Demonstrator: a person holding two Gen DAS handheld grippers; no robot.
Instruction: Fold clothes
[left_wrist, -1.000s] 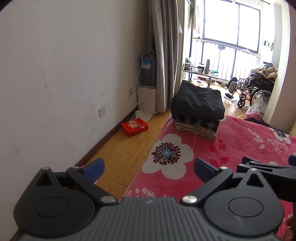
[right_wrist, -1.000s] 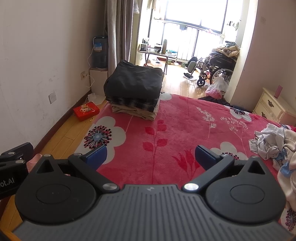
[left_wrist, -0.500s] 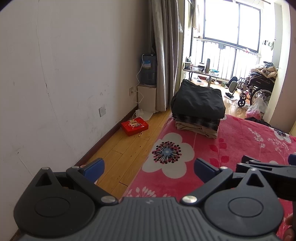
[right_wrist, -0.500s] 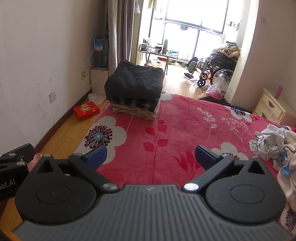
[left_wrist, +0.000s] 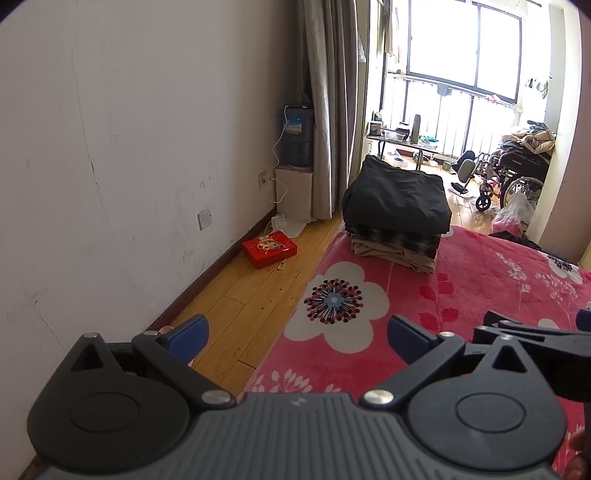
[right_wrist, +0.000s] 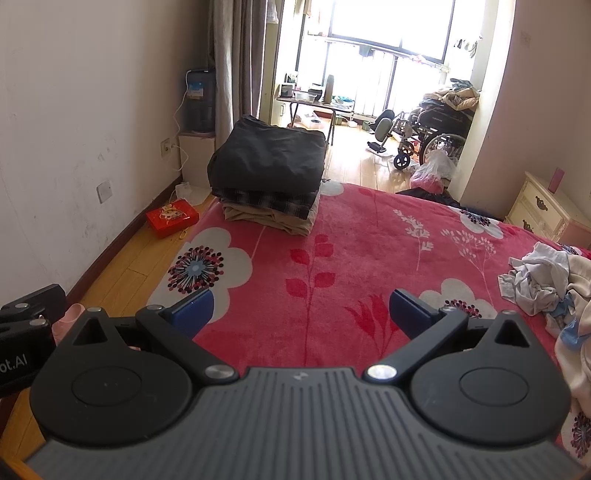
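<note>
A stack of folded clothes (left_wrist: 397, 206) (right_wrist: 267, 166), dark on top, plaid and tan beneath, sits at the far left corner of the bed with the red flowered blanket (left_wrist: 461, 295) (right_wrist: 369, 251). A heap of unfolded light clothes (right_wrist: 550, 284) lies at the bed's right side. My left gripper (left_wrist: 295, 338) is open and holds nothing, hovering over the bed's left edge. My right gripper (right_wrist: 301, 310) is open too, above the blanket, well short of both the stack and the heap. The other gripper shows at the right edge of the left wrist view and the left edge of the right wrist view.
A white wall (left_wrist: 110, 147) runs along the left with a strip of wooden floor (left_wrist: 240, 302) and a red box (left_wrist: 269, 248) (right_wrist: 171, 218). A water dispenser (left_wrist: 297, 136), a table, a wheelchair (right_wrist: 424, 133) and a cream nightstand (right_wrist: 543, 206) stand beyond the bed.
Both views have shifted only slightly. The grippers stay open and nothing on the bed has moved.
</note>
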